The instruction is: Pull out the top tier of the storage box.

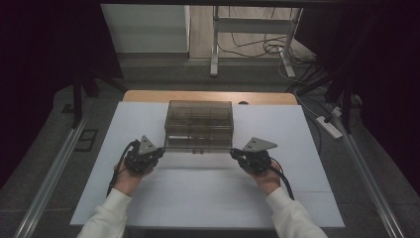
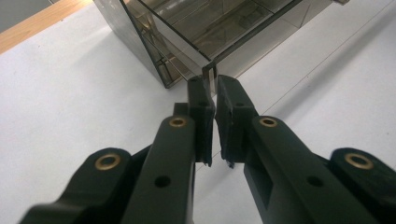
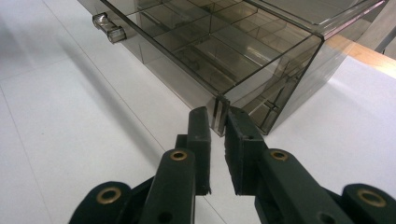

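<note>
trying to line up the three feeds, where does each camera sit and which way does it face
High view: above the person's side, looking forward and down at the smoky clear plastic compartment box; forearms, hands, left gripper and right gripper show.
Left gripper view: rides that gripper, facing a box corner.
Right gripper view: same, gripper at another corner.
All share the box.

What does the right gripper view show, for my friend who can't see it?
The right gripper pinches a small tab at the front corner of a smoky clear plastic drawer box. The box sits on a white table, with dividers visible inside.
</note>
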A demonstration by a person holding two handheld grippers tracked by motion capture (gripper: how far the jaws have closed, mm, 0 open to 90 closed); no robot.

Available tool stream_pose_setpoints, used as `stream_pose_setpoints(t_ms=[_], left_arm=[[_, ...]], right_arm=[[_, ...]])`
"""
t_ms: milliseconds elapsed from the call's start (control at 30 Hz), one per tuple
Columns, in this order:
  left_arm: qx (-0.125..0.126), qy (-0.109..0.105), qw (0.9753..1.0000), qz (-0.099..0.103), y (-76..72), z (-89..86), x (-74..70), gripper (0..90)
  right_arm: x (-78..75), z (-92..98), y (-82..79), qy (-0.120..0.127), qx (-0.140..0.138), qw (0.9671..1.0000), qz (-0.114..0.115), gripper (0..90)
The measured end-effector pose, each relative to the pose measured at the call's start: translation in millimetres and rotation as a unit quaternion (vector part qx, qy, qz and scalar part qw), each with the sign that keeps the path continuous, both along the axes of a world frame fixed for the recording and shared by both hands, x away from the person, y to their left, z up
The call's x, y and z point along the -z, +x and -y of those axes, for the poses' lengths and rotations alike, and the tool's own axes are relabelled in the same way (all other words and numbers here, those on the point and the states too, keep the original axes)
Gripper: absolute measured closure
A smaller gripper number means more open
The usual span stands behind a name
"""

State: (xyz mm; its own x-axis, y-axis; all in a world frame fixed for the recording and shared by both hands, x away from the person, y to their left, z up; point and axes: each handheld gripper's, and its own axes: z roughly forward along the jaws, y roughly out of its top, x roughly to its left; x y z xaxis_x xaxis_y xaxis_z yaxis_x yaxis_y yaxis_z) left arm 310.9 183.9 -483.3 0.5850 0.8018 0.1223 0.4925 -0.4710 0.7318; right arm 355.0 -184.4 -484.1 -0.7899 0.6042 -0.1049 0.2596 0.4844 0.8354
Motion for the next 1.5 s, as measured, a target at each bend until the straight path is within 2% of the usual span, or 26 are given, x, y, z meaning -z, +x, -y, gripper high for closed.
stream_pose_setpoints(t_ms=[300,367,467,533,567,600,733,800,933,1033,1200,1300,1500], left_arm=[[0.004,-0.002,1.0,0.002,0.1,-1.0,0.4,82.1],[0.005,-0.009,0.9999,0.002,0.8,-2.0,0.5,80.2],[-0.003,-0.02,0.9998,0.001,1.3,-3.0,-0.3,59.0],[-0.008,-0.029,0.9995,0.0,1.6,-3.8,-1.1,46.9],[-0.01,-0.034,0.9994,-0.002,2.0,-4.3,-1.3,37.8],[-0.012,-0.035,0.9993,-0.005,2.1,-4.5,-1.2,37.8],[-0.022,-0.044,0.9986,-0.02,1.5,-5.8,1.2,26.4],[-0.025,-0.055,0.9978,-0.025,-0.2,-7.3,3.1,23.2],[-0.028,-0.067,0.9967,-0.038,-3.4,-10.1,6.8,20.3],[-0.03,-0.081,0.9956,-0.037,-9.1,-12.3,9.2,19.7],[-0.028,-0.083,0.9955,-0.036,-19.7,-13.5,10.9,19.3],[-0.026,-0.098,0.9943,-0.034,-29.2,-14.8,13.8,19.2],[-0.025,-0.096,0.9944,-0.037,-39.8,-14.6,20.5,19.3]], right_arm=[[0.0,0.3,0.0,-0.005,-0.004,1.0,0.004,80.0],[-0.1,0.4,0.2,-0.006,-0.006,0.9999,0.008,79.6],[0.4,-0.4,-0.1,-0.002,-0.005,0.9999,0.012,68.9],[0.6,-0.4,0.1,-0.009,-0.005,0.9998,0.014,66.0],[0.3,1.0,0.6,-0.004,-0.006,1.0,0.006,59.1],[0.3,1.0,0.6,-0.004,-0.006,1.0,0.006,59.1],[-2.4,5.3,1.3,0.011,-0.011,0.9998,-0.009,48.3],[-4.1,7.9,0.7,0.01,-0.018,0.9997,-0.014,43.3],[-5.1,9.4,0.0,0.001,-0.019,0.9998,-0.009,39.2],[-6.2,10.4,-0.2,-0.004,-0.02,0.9998,-0.006,36.8],[-9.6,12.4,-1.2,-0.012,-0.024,0.9996,-0.006,33.9],[-11.6,15.9,-0.2,-0.014,-0.026,0.9995,-0.011,31.8],[-13.1,18.2,1.8,-0.015,-0.027,0.9994,-0.017,29.7]])
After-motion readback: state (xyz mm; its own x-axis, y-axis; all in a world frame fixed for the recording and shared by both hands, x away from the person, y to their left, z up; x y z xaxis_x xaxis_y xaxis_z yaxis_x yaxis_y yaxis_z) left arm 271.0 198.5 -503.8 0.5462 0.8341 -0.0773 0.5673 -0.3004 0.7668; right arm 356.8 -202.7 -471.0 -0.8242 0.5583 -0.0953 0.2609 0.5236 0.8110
